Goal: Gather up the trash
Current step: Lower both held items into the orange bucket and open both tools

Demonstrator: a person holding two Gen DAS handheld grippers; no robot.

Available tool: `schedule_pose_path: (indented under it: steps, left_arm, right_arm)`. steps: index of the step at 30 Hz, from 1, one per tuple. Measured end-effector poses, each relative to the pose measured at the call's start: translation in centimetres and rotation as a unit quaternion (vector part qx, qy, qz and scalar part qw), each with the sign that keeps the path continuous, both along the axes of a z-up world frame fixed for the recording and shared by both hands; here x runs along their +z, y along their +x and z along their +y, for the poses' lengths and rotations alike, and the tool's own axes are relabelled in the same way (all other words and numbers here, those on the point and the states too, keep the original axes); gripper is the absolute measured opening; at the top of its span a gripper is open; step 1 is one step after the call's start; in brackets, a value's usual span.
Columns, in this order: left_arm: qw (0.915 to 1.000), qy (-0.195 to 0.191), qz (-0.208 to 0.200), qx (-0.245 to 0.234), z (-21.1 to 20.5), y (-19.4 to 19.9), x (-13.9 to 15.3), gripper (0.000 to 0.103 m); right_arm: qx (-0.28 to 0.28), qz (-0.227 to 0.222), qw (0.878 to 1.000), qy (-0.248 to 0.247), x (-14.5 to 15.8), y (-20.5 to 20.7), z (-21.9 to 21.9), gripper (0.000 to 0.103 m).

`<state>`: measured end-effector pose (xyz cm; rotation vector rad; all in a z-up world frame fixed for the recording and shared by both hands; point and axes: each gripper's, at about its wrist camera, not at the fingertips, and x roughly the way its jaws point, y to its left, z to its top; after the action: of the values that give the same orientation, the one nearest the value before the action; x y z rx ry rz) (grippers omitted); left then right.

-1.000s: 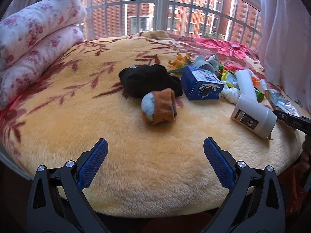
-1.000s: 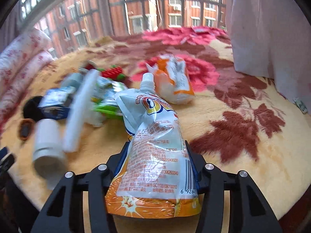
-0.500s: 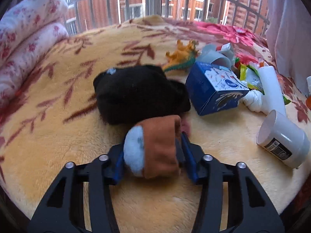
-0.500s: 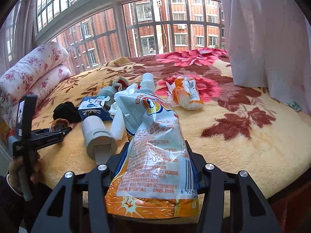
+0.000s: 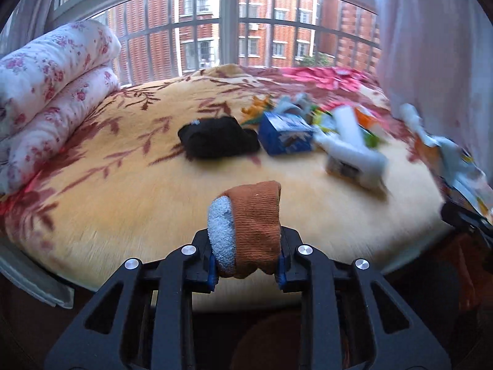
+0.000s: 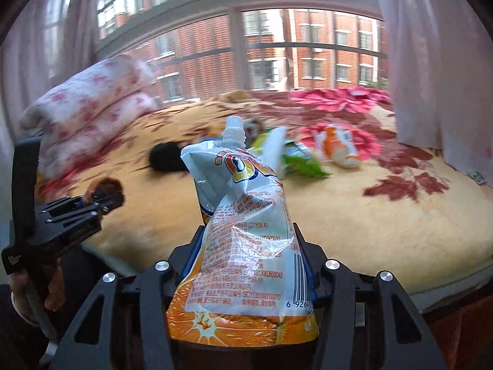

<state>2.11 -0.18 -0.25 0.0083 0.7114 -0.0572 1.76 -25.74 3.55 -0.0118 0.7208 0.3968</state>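
Observation:
My left gripper (image 5: 246,273) is shut on a rolled brown and blue sock (image 5: 249,228), held clear of the bed near its front edge. It also shows in the right wrist view (image 6: 101,199) at the left. My right gripper (image 6: 249,262) is shut on an orange juice pouch (image 6: 246,231) with a white spout, held upright above the bed's edge. On the blanket lie a black sock bundle (image 5: 218,137), a blue carton (image 5: 285,134), a white bottle (image 5: 354,151) and wrappers, blurred.
The bed carries a yellow and red floral blanket (image 5: 123,166). A rolled floral quilt (image 5: 46,77) lies at the left. A barred window (image 5: 231,27) stands behind. A pink curtain (image 5: 431,46) hangs at the right. An orange and white packet (image 6: 337,146) and green wrapper (image 6: 300,162) lie farther back.
My left gripper, open a second ago, closed on the brown sock and has lifted it back off the blanket. My right gripper has pulled back and up with the pouch.

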Motion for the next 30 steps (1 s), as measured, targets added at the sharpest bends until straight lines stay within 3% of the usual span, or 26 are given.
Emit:
schedule_pose_path:
  steps: [5, 16, 18, 19, 20, 21, 26, 30]
  left_arm:
    - [0.9995, 0.025, -0.003, -0.017, -0.2, -5.1, -0.7, 0.026]
    - [0.9931, 0.023, 0.093, -0.067, -0.8, -8.3, -6.5, 0.027]
    - [0.9915, 0.020, 0.104, -0.075, -0.6, -8.4, -7.2, 0.037]
    - [0.9903, 0.022, 0.111, -0.080, -0.7, -8.5, -7.6, 0.056]
    - [0.9889, 0.028, 0.121, -0.082, -0.7, -8.5, -8.2, 0.079]
    - [0.9887, 0.031, 0.123, -0.080, -0.7, -8.6, -8.7, 0.085]
    - [0.9866, 0.026, 0.142, -0.075, -0.3, -7.9, -9.8, 0.085]
    - [0.9908, 0.019, 0.116, -0.068, 0.1, -7.7, -8.7, 0.085]
  right_arm:
    - [0.030, 0.021, 0.999, 0.003, -0.4, -4.2, 0.2, 0.052]
    - [0.084, 0.109, 0.989, -0.055, -6.8, -9.5, 1.8, 0.053]
    - [0.094, 0.124, 0.986, -0.065, -7.8, -9.6, 2.4, 0.057]
    - [0.101, 0.136, 0.982, -0.077, -8.7, -9.4, 2.8, 0.066]
    - [0.101, 0.143, 0.981, -0.088, -9.5, -9.3, 3.1, 0.089]
    - [0.097, 0.143, 0.980, -0.095, -9.8, -9.2, 3.3, 0.095]
    - [0.094, 0.147, 0.978, -0.119, -11.7, -8.8, 3.2, 0.092]
    - [0.078, 0.129, 0.983, -0.100, -10.2, -8.0, 1.4, 0.090]
